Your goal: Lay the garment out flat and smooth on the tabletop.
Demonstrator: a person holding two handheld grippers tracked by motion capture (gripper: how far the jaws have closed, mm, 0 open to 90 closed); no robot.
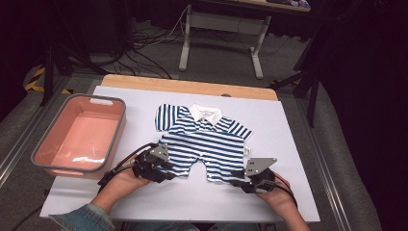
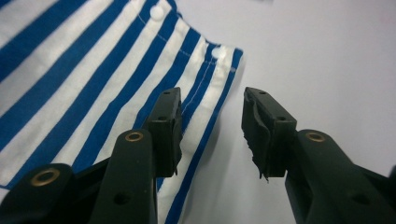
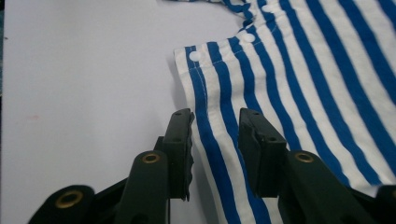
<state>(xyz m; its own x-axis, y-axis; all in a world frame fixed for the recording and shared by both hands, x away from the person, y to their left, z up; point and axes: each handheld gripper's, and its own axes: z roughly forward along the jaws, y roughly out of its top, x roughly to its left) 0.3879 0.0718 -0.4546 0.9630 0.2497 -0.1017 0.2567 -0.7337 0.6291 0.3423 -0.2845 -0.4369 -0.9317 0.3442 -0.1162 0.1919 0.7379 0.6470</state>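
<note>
A small blue and white striped romper point(image 1: 204, 142) is spread flat in the middle of a pale table top point(image 1: 288, 130). Its white collar point(image 1: 206, 113) is at the far end and its two short legs are at the near end. White snap buttons point(image 3: 194, 55) are seen along the leg hems.

The left gripper point(image 1: 166, 174) is held at the near left leg of the romper. Its jaws are spread apart. In the left gripper view, one jaw is seen over the striped hem point(image 2: 205, 98) and the other jaw over the bare table, so the cloth edge lies between them and is not pinched.

The right gripper point(image 1: 238, 184) is held at the near right leg. Its jaws are spread a little too. In the right gripper view, a strip of striped cloth is seen in the gap between them, and it is not pressed.

A pink bin point(image 1: 48, 156) with a grey rim is set at the left of the table, well apart from the romper.
</note>
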